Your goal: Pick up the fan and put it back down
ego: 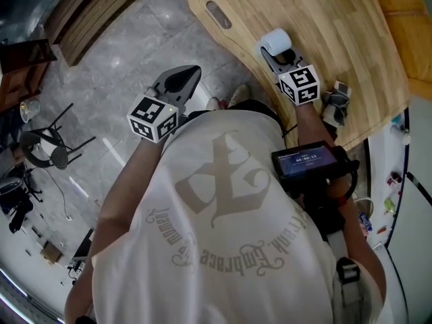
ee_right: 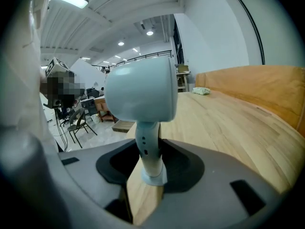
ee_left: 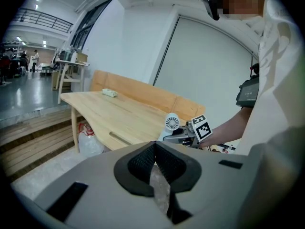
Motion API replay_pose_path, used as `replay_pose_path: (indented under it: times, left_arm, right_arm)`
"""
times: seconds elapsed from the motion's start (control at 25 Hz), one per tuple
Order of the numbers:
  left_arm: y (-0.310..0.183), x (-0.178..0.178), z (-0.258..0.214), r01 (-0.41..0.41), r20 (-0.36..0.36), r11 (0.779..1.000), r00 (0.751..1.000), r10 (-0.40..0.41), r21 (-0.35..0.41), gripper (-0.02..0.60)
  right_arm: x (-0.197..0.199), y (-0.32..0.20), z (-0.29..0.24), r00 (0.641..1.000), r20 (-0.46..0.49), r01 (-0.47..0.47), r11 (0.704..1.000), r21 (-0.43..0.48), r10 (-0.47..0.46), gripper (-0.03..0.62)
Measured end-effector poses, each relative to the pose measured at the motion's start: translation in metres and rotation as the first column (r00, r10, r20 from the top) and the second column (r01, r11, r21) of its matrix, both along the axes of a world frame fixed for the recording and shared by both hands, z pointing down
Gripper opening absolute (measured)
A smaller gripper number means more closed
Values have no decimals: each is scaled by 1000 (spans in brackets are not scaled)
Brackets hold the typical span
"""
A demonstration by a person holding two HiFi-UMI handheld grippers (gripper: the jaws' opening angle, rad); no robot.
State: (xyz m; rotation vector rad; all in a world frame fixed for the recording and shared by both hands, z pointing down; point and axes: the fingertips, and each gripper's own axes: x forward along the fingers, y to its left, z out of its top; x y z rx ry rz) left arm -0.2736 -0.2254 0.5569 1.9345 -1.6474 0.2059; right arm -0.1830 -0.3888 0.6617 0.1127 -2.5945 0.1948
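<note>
The little white fan [ee_right: 140, 92] stands up straight, right in the middle of the right hand-held gripper [ee_right: 151, 149]. The two jaws pinch the fan's thin stem, one on each side. The fan's big round head sticks up above the jaws. Its small foot sits on the wooden desk [ee_right: 228, 123], close to the desk's curved edge.

The left hand-held gripper [ee_left: 155, 149] is well apart from the fan. It hangs over the grey floor [ego: 135, 52], off to the side of the desk. Its jaws are pressed together at the tips, and nothing is between them.

A white bag [ee_left: 89, 138] lies on the floor under the desk. Something red shows at its top, but I cannot tell what is in it. Far down the desk lies one small pale thing [ee_left: 109, 93], too tiny to name.
</note>
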Motion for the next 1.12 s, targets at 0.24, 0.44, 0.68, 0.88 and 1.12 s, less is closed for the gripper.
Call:
replay_pose_path:
  times: [0.24, 0.44, 0.68, 0.88, 1.12]
  left_arm:
    - [-8, 0, 0, -22, 7, 1000, 1000, 22, -2, 11]
    - [-14, 1, 2, -43, 0, 999, 999, 43, -5, 11]
    - [-20, 3, 1, -70, -1, 997, 998, 70, 10, 11]
    - [-17, 10, -2, -103, -1, 995, 995, 103, 17, 11]
    - [-7, 16, -5, -128, -3, 991, 992, 128, 35, 11]
  right_arm:
    - [-3, 1, 4, 1000, -21, 10, 1000, 8, -10, 150]
    - [4, 0, 6, 999, -46, -15, 1000, 14, 15, 152]
    - [24, -5, 2, 995, -56, -78, 997, 25, 79, 152]
    - [41, -7, -6, 988, -56, -146, 989, 33, 147, 152]
    - [70, -10, -10, 957, -85, -277, 960, 33, 279, 130]
